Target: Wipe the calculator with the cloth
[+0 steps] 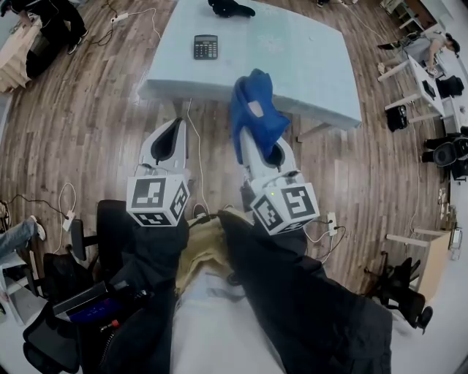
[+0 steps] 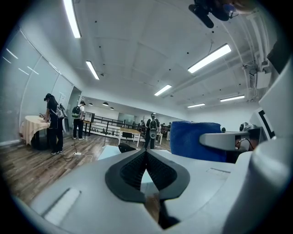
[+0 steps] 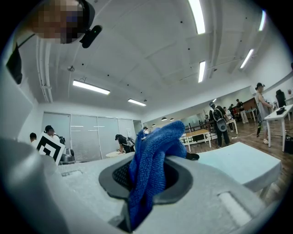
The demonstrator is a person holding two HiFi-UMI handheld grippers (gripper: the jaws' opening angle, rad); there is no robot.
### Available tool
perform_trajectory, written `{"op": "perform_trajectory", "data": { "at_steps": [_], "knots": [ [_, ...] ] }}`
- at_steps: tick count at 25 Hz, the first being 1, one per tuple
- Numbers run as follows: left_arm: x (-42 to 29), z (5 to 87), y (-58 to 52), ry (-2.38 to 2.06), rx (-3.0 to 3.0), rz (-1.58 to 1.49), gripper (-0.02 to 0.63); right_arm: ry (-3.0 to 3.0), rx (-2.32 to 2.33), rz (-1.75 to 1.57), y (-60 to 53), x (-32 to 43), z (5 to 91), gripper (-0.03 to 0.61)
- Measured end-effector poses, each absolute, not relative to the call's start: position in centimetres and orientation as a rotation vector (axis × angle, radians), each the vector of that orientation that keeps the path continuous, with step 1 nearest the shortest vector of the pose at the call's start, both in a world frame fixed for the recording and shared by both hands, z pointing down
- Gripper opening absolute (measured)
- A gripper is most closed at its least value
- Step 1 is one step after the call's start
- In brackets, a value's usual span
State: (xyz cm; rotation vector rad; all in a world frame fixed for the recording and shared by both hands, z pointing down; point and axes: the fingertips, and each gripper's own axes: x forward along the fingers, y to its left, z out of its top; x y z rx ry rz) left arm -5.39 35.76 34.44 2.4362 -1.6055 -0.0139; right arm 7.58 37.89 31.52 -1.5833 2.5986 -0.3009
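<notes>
A dark calculator [image 1: 205, 47] lies on the pale blue table [image 1: 314, 66], near its left side. My right gripper [image 1: 257, 137] is shut on a blue cloth [image 1: 255, 109], which bunches up out of the jaws and hangs in front of the table's near edge. In the right gripper view the cloth [image 3: 153, 160] fills the space between the pads. My left gripper [image 1: 177, 126] is held beside it, short of the table, with its jaws closed and nothing between them. The left gripper view shows its pads [image 2: 137, 167] meeting and the cloth [image 2: 194, 139] to the right. Both grippers point upward.
A black object [image 1: 230, 8] rests at the table's far edge. Cables [image 1: 196, 157] trail over the wooden floor below the grippers. An office chair [image 1: 66, 292] stands at lower left, white desks [image 1: 431, 80] at right. People stand at the room's far end.
</notes>
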Motion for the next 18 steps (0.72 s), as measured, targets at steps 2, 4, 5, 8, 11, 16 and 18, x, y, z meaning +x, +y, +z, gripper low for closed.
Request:
{"op": "perform_trajectory", "data": {
  "at_steps": [2,4,5,8,11,16,18],
  "knots": [
    [-6.4,35.0,35.9,-1.611,2.42,-0.004,-0.005,2.605,-1.588,-0.31,38.0,6.9,31.9,0.064],
    [-7.7,35.5,35.9,-1.616,2.397,0.005,-0.005,2.611,-1.595,-0.325,38.0,6.0,32.3,0.064],
    [-8.1,35.9,35.7,-1.616,2.386,0.008,-0.005,2.614,-1.599,-0.335,37.8,5.8,32.6,0.064],
    [-8.6,36.8,34.2,-1.611,2.362,0.019,-0.005,2.622,-1.613,-0.37,36.2,5.8,33.5,0.066],
    [-8.4,37.5,32.6,-1.609,2.347,0.029,-0.005,2.633,-1.611,-0.381,34.4,6.0,34.1,0.065],
    [-8.5,38.1,28.6,-1.642,2.337,0.033,-0.005,2.636,-1.583,-0.379,29.8,6.4,34.8,0.064],
    [-8.7,37.6,28.0,-1.662,2.341,0.033,-0.005,2.627,-1.568,-0.37,29.1,6.5,34.3,0.064]
  ]
}}
